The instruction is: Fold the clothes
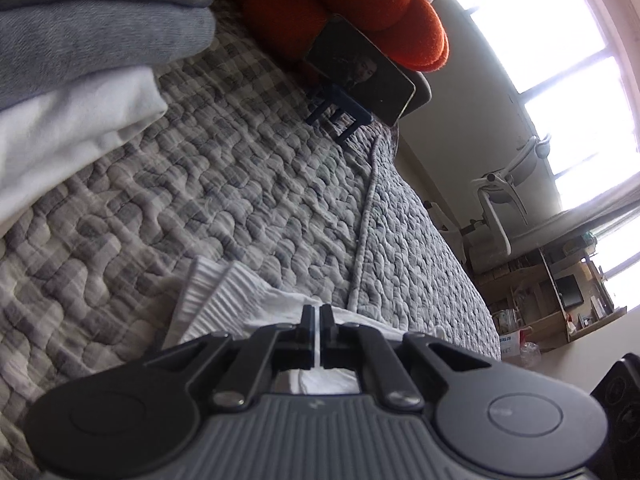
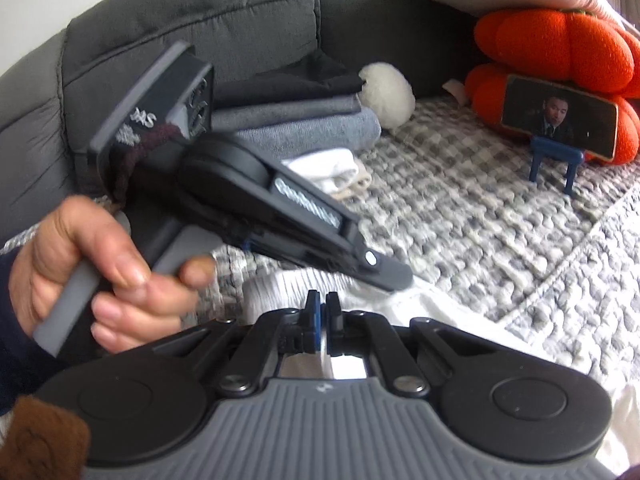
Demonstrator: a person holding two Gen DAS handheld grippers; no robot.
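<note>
A white garment with a ribbed cuff lies on the quilted checked blanket. My left gripper is shut, with a thin fold of that white cloth pinched between its fingers. In the right wrist view a hand holds the left gripper by its handle, its tip low on the white garment. Just below it my right gripper is shut too, and white cloth shows between its fingers.
A stack of folded clothes, dark, grey and white, stands against the grey sofa back. A white plush ball lies beside it. Orange pumpkin cushions back a phone on a small blue stand. An office chair stands by the window.
</note>
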